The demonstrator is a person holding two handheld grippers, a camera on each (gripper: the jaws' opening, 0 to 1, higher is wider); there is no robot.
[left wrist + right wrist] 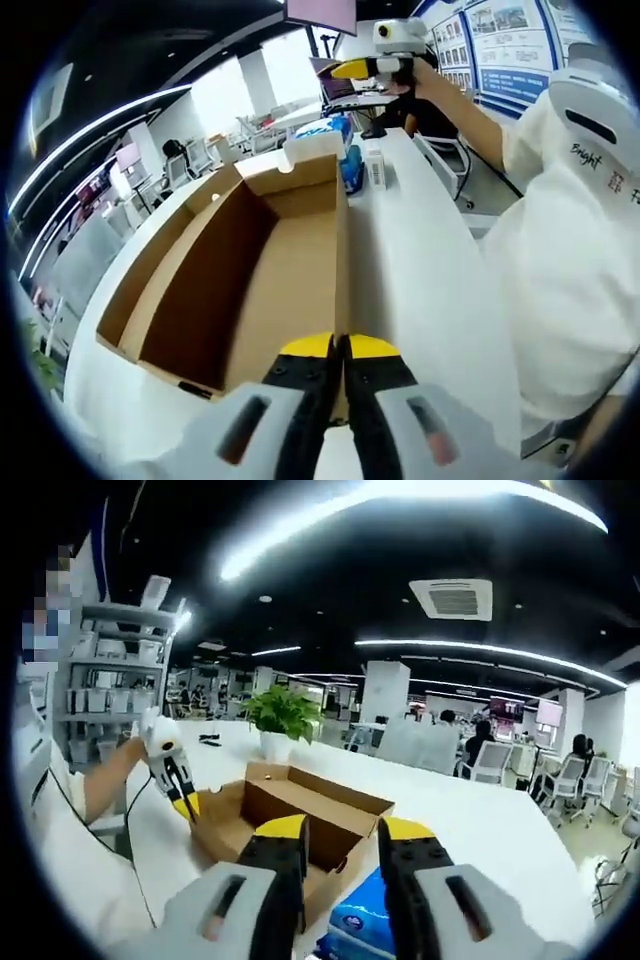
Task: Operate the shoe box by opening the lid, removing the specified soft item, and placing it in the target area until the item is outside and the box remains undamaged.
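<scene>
Cardboard everywhere in the left gripper view: the shoe box (250, 280) lay open on the white surface (420, 270), its brown inside bare as far as the view reached. The left gripper (340, 350) sat right at the box's near rim, yellow-tipped fingers (305, 347) pressed together; whether they pinched the cardboard edge, I could not tell. Beyond the far end of the box stood a blue packet (351, 167) and a small white carton (374, 165), just beside each other. Up top, the right gripper (352, 69) was held high in a person's hand, well clear of the box, and a white sleeve (560, 250) crowded the right side.

Over in the right gripper view, that gripper (340, 845) hung above the surface (500, 830) with its fingers (410, 832) apart, nothing between them. Below lay the open box (300, 815), a blue-and-white soft pack (362, 915) just beside it outside. The left gripper (185, 800) touched the box's left edge, and a potted plant (280, 720) stood behind.
</scene>
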